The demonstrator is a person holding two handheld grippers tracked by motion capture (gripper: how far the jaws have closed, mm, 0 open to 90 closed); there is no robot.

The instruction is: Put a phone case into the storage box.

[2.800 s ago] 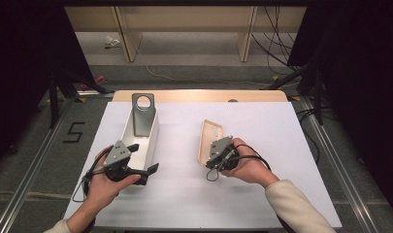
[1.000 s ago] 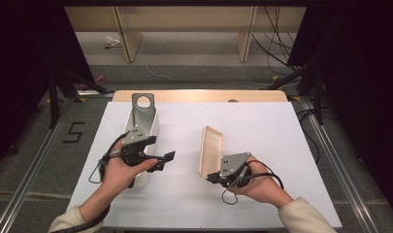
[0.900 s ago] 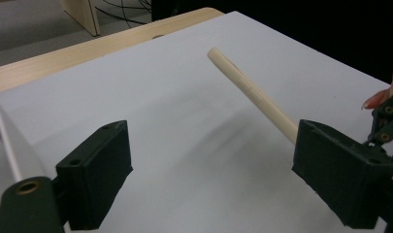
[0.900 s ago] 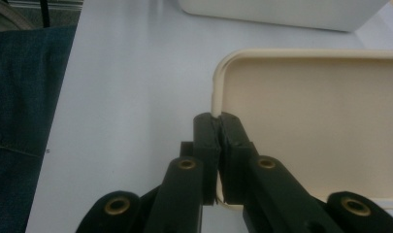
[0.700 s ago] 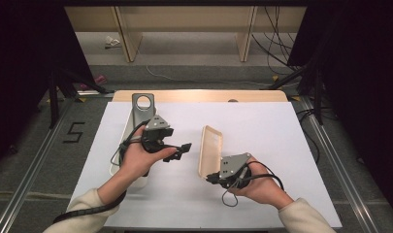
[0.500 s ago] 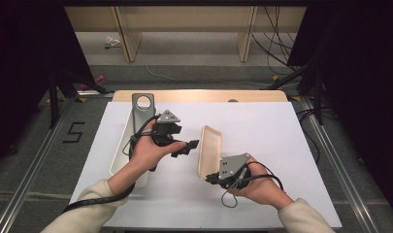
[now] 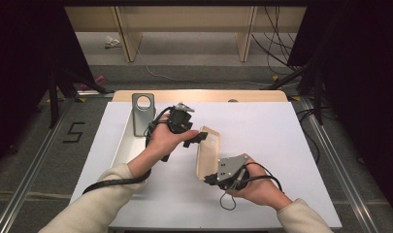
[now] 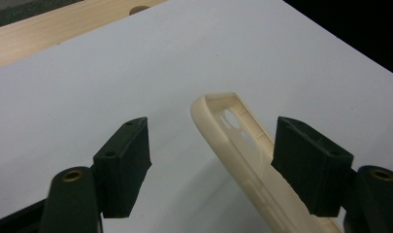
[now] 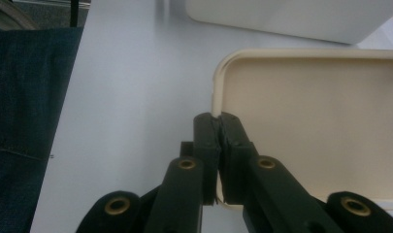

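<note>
the cream phone case (image 7: 207,153) stood on edge over the white desk (image 7: 281,141), near its middle. the right tool (image 7: 212,179) was clenched on the case's near rim. the left tool (image 7: 200,137) straddled the far end, its jaws just closing but released, pads clear of the case. a white tray (image 7: 123,145) sat left, well apart.

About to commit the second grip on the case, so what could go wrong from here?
1. The right gripper pinches only the case rim, so a nudge could twist it loose.
2. The left gripper, jaws just closing, has the case off-centre near one pad; it may push instead of clamping.
</note>
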